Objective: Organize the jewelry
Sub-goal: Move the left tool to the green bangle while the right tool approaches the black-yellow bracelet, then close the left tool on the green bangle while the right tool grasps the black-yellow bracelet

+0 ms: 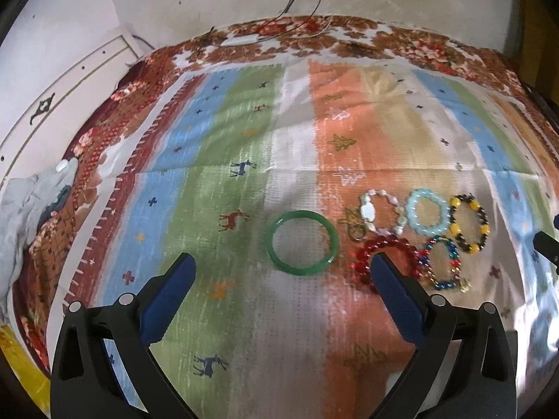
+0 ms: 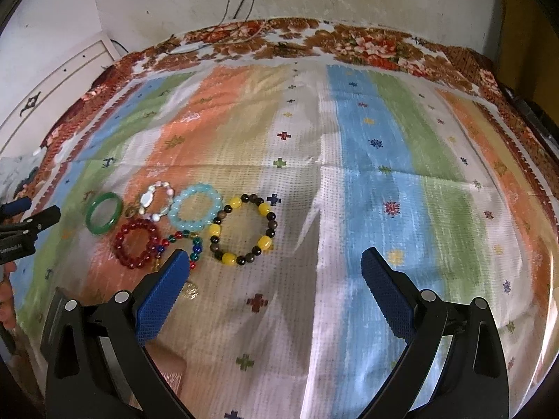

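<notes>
Both my claws are spread wide and carry nothing. My left claw [image 1: 281, 272] sits low in the middle of its frame, hovering over the striped cloth [image 1: 244, 139], and the green bangle [image 1: 301, 242] lies just above the gap between its fingers, flat and on its own. To the right of it in that view sits the cluster: the red bead bracelet [image 1: 363, 262], partly hidden behind my right-hand finger; the pearly white bracelet [image 1: 368, 214]; the pale blue bracelet [image 1: 428, 215]; the yellow-and-black bracelet [image 1: 470, 223]; and the multicoloured bead bracelet [image 1: 442, 262], lower right.

My right claw [image 2: 274, 267] hangs low in its own frame, and the whole cluster lies at centre left, the yellow-and-black one nearest the gap.

I judge this to be the start of a pick: nothing gripped, pieces touching or close. Next I would ease the left claw forward and down to straddle the bangle's near rim, since it is rigid and stands apart. No tray or box shows, so where it goes I cannot tell.
</notes>
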`<state>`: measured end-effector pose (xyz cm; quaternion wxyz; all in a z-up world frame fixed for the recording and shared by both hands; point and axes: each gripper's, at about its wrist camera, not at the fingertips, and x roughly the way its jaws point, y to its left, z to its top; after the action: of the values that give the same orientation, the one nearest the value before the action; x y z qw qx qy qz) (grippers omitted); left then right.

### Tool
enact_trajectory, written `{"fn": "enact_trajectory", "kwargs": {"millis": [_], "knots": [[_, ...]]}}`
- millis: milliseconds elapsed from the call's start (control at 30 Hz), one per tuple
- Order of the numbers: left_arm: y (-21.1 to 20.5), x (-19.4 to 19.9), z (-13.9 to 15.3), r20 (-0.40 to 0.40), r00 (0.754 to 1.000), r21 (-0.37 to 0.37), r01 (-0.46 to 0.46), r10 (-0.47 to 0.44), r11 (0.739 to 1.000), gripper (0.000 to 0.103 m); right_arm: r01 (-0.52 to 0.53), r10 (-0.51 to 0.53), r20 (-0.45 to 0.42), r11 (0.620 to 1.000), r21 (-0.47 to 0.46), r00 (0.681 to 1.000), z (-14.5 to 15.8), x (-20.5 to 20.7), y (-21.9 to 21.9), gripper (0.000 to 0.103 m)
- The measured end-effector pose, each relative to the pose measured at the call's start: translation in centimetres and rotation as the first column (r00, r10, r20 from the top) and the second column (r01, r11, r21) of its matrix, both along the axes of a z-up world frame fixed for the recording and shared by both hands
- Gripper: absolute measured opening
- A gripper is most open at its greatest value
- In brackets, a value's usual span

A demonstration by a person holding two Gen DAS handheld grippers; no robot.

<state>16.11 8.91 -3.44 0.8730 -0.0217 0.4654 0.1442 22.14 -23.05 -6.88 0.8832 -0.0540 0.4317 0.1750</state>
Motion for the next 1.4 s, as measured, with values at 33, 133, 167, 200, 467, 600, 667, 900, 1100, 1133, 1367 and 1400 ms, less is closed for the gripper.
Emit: {"fn": "enact_trajectory", "kwargs": {"millis": [33, 133, 167, 200, 467, 600, 667, 900, 1100, 1133, 1367, 1400], "knots": [[0.2, 0.3, -0.3, -0.008, 1.0, -0.005, -0.006, 0.006, 1.0, 0.097, 0.0, 0.0, -0.009, 1.0, 0.001, 1.0, -0.2, 0.4, 0.1, 0.099], [1.1, 1.4, -1.1, -0.038, 0.999, -0.013, -0.024, 0.023, 1.0, 0.097, 0.003, -0.003, -0.023, 1.0, -0.006, 1.0, -0.7, 1.3, 0.3, 0.099], [1.3, 1.8, -1.4, -0.047, 0.998, -0.015, -0.029, 0.029, 0.999, 0.097, 0.004, -0.004, -0.026, 1.0, -0.013, 1.0, -0.9, 1.7, 0.4, 0.099], [1.5, 2.0, -1.7, -0.056, 0.998, -0.017, -0.034, 0.033, 0.999, 0.097, 0.003, -0.004, -0.029, 1.0, -0.019, 1.0, -1.1, 1.9, 0.6, 0.099], [3.0, 4.0, -4.2, -0.13, 0.99, -0.051, -0.057, 0.05, 0.997, 0.097, 0.002, -0.005, -0.065, 0.998, -0.058, 0.998, -2.8, 4.2, 1.3, 0.099], [3.5, 4.8, -5.4, -0.166, 0.985, -0.08, -0.063, 0.049, 0.995, 0.097, -0.007, 0.001, -0.082, 0.997, -0.078, 0.997, -3.7, 5.1, 1.9, 0.099], [3.7, 5.2, -5.9, -0.177, 0.983, -0.094, -0.067, 0.05, 0.993, 0.097, -0.006, -0.002, -0.09, 0.996, -0.085, 0.996, -4.1, 5.6, 2.0, 0.099], [3.9, 6.4, -7.8, -0.231, 0.972, -0.116, -0.068, 0.039, 0.991, 0.089, -0.011, -0.002, -0.125, 0.995, -0.101, 0.992, -5.7, 6.9, 2.7, 0.099], [3.9, 6.9, -8.6, -0.245, 0.969, -0.127, -0.057, 0.024, 0.99, 0.085, -0.003, -0.018, -0.161, 0.992, -0.129, 0.987, -7.2, 7.6, 2.8, 0.098], [3.9, 6.9, -8.7, -0.245, 0.969, -0.13, -0.057, 0.024, 0.99, 0.085, -0.004, -0.018, -0.165, 0.991, -0.133, 0.986, -7.4, 7.7, 2.8, 0.093], [4.0, 7.2, -8.9, -0.238, 0.971, -0.147, -0.033, -0.003, 0.989, 0.076, -0.022, -0.003, -0.151, 0.986, -0.162, 0.988, -7.5, 7.5, 3.3, 0.084], [4.0, 7.3, -8.8, -0.237, 0.971, -0.148, -0.028, -0.008, 0.989, 0.074, -0.024, -0.001, -0.151, 0.987, -0.161, 0.989, -7.5, 7.5, 3.4, 0.082]]}}
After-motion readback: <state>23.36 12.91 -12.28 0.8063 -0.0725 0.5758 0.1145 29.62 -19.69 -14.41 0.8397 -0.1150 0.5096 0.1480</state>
